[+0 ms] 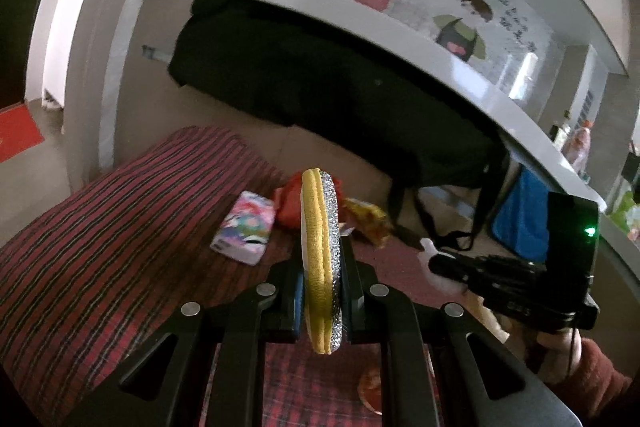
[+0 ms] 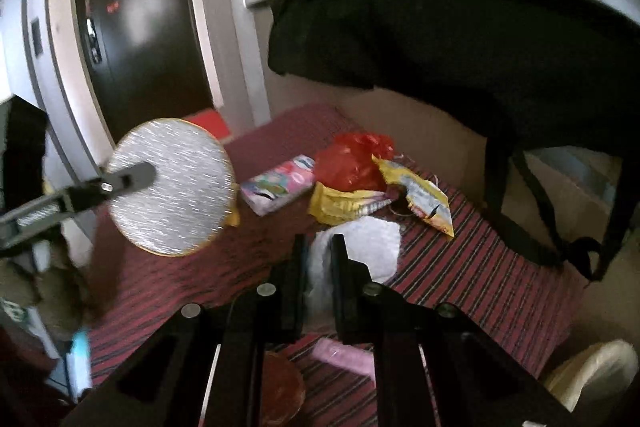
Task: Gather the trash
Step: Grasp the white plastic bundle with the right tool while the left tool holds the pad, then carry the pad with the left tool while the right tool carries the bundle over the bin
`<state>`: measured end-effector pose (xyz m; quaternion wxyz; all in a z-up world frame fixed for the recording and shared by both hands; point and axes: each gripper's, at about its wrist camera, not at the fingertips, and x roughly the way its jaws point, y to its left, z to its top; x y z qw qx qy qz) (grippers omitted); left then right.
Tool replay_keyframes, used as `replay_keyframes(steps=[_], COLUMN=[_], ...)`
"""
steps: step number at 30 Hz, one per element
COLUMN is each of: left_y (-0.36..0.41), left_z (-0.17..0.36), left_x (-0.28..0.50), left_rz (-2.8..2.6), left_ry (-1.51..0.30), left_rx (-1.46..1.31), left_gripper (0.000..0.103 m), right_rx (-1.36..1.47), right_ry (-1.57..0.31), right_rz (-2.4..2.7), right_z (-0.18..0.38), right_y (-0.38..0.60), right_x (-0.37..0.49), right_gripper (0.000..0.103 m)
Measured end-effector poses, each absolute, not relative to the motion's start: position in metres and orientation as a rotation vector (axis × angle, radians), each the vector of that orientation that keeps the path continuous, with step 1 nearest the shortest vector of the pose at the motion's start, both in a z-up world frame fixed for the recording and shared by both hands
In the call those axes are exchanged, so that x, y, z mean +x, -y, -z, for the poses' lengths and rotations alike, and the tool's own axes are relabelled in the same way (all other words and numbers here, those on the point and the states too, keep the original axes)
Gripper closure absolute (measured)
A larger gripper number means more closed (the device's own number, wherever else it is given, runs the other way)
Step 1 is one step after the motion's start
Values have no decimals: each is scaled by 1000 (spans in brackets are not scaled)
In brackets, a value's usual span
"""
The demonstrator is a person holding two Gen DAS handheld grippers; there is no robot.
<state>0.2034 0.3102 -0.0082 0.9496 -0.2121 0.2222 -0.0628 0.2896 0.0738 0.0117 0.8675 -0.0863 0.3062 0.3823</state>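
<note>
Two grippers worked over a striped red cushion [image 2: 480, 267]. The left gripper [image 1: 320, 259] was clamped on a round pad [image 1: 320, 259], yellow on one face and silver on the other, held on edge and clear of the cushion; from the right wrist its silver face [image 2: 172, 187] showed at the left. The right gripper [image 2: 318, 267] was closed on a white wrapper [image 2: 372, 247] that lay on the cushion. In the left view that gripper [image 1: 440, 267] appeared at the right, a hand [image 1: 556, 343] in a red sleeve behind it. Just beyond the wrapper lay yellow snack bags [image 2: 420, 195], touching a crumpled red bag [image 2: 352, 159], with a pink tissue pack [image 2: 280, 183] beside them to the left. Farther back, a black bag [image 2: 460, 47] hung under a grey ledge [image 1: 360, 15], its straps trailing down to the cushion. A dark door [image 2: 140, 27] stood behind at the left.
</note>
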Motion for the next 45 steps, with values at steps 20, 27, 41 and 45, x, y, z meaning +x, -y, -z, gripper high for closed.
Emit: replay_keyframes(steps=[20, 27, 41, 45], left_y=[-123, -27, 80, 90], left_z=[-57, -54, -38, -27], left_x=[191, 201, 221, 228], left_rz=[295, 382, 474, 475], left_ry=[-392, -418, -450, -473], left_rx=[-219, -142, -68, -61], left_gripper=[89, 89, 89, 89], right_rx=[-57, 15, 119, 136], right_ry=[-418, -395, -397, -406], right_rz=[-595, -465, -319, -314], right_z=[-75, -72, -43, -32], right_y=[90, 178, 276, 285], right_x=[227, 212, 212, 218], right_gripper=[93, 93, 92, 92])
